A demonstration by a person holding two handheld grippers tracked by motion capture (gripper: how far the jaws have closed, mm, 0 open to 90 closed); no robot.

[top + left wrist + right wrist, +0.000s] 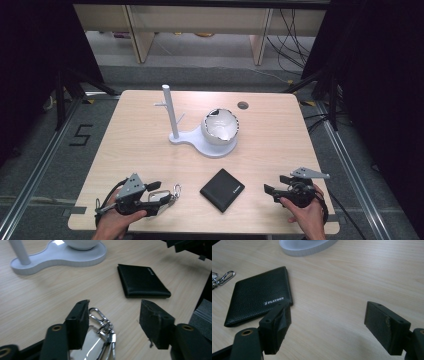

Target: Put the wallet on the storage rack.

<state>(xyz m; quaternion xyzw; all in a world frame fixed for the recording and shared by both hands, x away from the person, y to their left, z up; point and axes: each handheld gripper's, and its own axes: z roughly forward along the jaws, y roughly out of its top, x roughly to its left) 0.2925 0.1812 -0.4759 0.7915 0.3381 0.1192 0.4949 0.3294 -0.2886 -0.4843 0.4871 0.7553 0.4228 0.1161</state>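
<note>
Our left gripper (pixel 113 322) stands open astride the keyring (pixel 103 326), at the table's (pixel 280 130) seven o'clock; we centre on it before closing. Right gripper (pixel 328 325) waits open, empty.

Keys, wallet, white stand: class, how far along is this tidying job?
Nothing looks done: the wallet lies flat on the table and the bowl on the stand holds nothing visible. In hand: the open left gripper straddles the keys. Still left: gripping and placing them.
</note>
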